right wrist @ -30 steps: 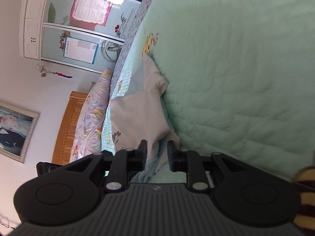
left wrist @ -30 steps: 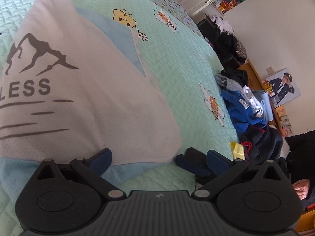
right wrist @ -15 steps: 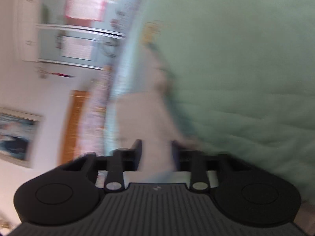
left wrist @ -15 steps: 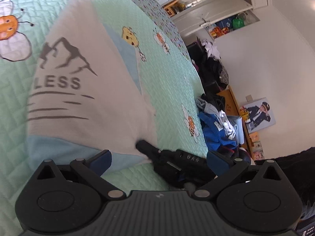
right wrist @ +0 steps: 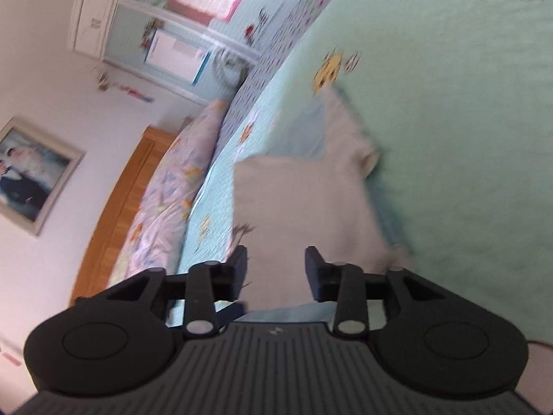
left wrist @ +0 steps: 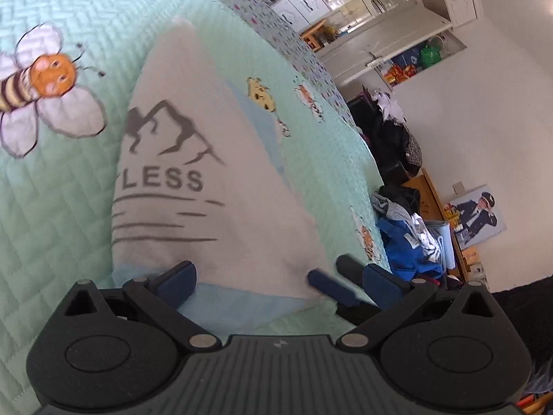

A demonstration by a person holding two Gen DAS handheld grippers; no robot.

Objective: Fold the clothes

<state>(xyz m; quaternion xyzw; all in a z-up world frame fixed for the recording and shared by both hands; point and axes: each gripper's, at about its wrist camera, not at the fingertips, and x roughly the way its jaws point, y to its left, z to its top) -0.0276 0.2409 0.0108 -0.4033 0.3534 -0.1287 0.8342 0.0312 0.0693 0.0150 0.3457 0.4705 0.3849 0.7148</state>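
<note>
A: Quick one, where was the shirt?

B: The white shirt (left wrist: 221, 214) lay flat on the mint bedspread (left wrist: 62, 207), mountain print and "LESS" lettering facing up, a pale blue layer showing under its near hem. Cartoon bee (left wrist: 38, 83) printed on the quilt just beside it.

A: Your left claw?

B: Your left claw (left wrist: 276, 278) stood wide, nothing between the fingers, hovering right at the near hem. The right claw's fingertips showed in that view too, near the shirt's lower right corner.

A: And the right one?

B: Your right claw (right wrist: 276, 269) had just been opening; its jaws sat partly apart, with the shirt (right wrist: 304, 207) seen in the gap beyond them but nothing pinched. The view was blurred, so I couldn't tell if the pads brushed the cloth.

A: Anything else?

B: Pile of dark and blue clothes (left wrist: 411, 238) at the bed's far edge, well apart from the shirt. A floral pillow (right wrist: 172, 186) lay by the wooden headboard (right wrist: 117, 207).
</note>
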